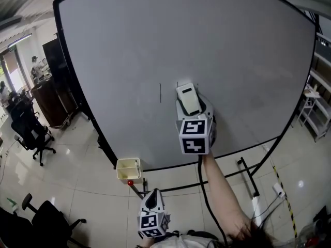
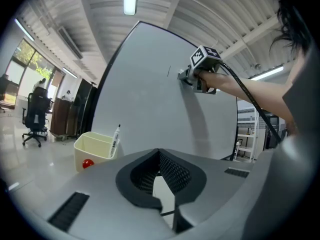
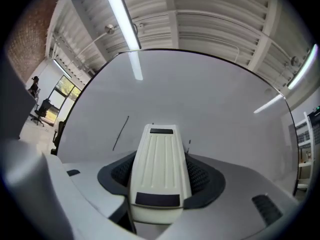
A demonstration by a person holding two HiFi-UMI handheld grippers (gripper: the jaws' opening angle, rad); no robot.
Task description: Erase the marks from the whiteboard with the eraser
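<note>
A large whiteboard (image 1: 129, 61) fills the head view. A thin dark vertical line (image 1: 160, 93) is drawn on it, with a small mark just above the eraser. My right gripper (image 1: 190, 103) is shut on a cream eraser (image 1: 188, 98) and holds it against the board, just right of the line. In the right gripper view the eraser (image 3: 159, 169) sits between the jaws, the line (image 3: 120, 132) to its left and a tiny mark (image 3: 189, 143) to its right. My left gripper (image 1: 151, 203) hangs low below the board, shut, with nothing in it (image 2: 159, 183).
A cream pen cup (image 1: 129, 169) with a marker (image 2: 115, 136) and a red ball (image 2: 87, 163) hangs at the board's lower edge. Black office chairs (image 1: 32, 133) stand at left, a metal shelf rack (image 1: 313, 110) at right. The board's black stand feet (image 1: 247, 172) reach onto the tiled floor.
</note>
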